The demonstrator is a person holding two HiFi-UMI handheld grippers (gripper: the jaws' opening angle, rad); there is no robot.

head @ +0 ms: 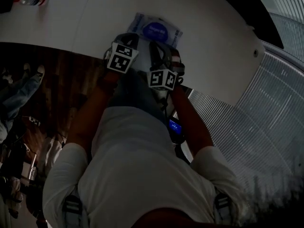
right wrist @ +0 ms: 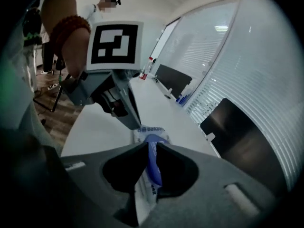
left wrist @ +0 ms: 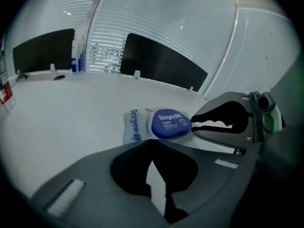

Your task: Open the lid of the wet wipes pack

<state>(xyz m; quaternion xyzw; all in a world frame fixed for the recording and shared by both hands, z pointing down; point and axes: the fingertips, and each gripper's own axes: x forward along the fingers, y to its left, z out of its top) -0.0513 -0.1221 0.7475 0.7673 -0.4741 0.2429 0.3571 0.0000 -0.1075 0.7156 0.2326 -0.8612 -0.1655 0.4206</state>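
Wipes pack (left wrist: 135,126): flat on the white table (left wrist: 61,118), straight ahead of both claws, long axis lying across the left gripper view. Blue lid (left wrist: 170,123) on the top face, still down flat, or barely lifted.

Right claw (right wrist: 151,146): narrow, pinched on the lid's near edge, blue rim sandwiched between the jaws. Rolled on its side, so one jaw sits over the rim and one under. Coming in low, almost level with the table, from the pack's right end as seen in the left gripper view.

Left claw (left wrist: 149,146): jaws together apart from a thin slit, nothing in them. Sits just beside the pack at its near-left corner, nose pointing at the printed end; contact with the wrapper not clear from any view.

Key relation: right claw already on the lid, left claw nearer the bare printed end. Hinge side not visible, probably opposite the pinched edge.

Next move, as a guess: peel up and over, away from the right claw, while pinning the printed end with the left. Risk: whole pack lifting with the lid if not held down.

Forearms close together over the table edge, both cubes up.
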